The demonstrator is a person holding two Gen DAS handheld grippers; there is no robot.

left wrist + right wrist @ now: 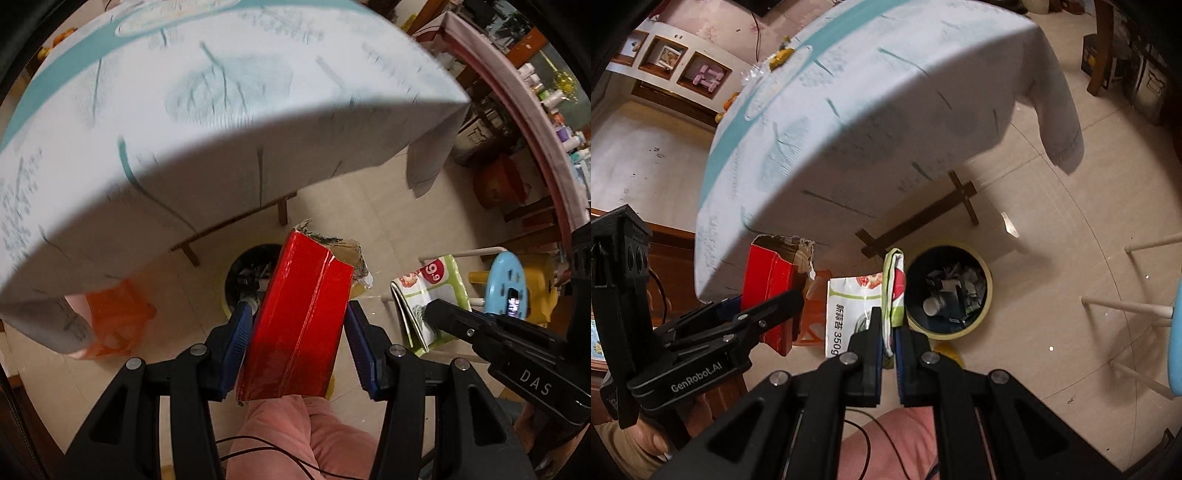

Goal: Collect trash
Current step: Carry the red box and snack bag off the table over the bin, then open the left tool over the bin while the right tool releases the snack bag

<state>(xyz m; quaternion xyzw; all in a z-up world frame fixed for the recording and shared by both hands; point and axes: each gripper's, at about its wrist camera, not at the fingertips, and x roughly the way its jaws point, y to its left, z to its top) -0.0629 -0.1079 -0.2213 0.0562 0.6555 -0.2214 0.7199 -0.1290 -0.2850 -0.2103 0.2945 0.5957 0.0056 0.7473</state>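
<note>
Left wrist view: my left gripper [299,339] has its blue fingers [236,339] clamped on the sides of a red carton [299,314], which stands up between them with its torn, brown-lined top end pointing away from me. Past that torn end, down on the tiled floor [369,206], I can see the round trash bin [251,269], dark inside with a pale yellow rim, partly hidden by the carton. The bench [203,110], draped in a white cloth with teal leaf prints, fills the upper half of the view. An orange plastic bag [118,317] lies on the floor under its edge. To the right, my other gripper comes in holding a white and green printed packet [428,295], and a light blue stool [506,284] stands behind it.

From the right wrist camera, my right gripper [888,354] has its fingers pinched tight on the folded edge of that packet [849,314], which hangs beside and just left of the bin [947,291]. The bin holds crumpled paper and what I think is a small white bottle, though it is blurred. The red carton [772,288] shows on the left, in the left gripper [753,314], close to the bench's hanging cloth. A pink trouser leg [905,443] sits at the bottom of the frame.
</note>
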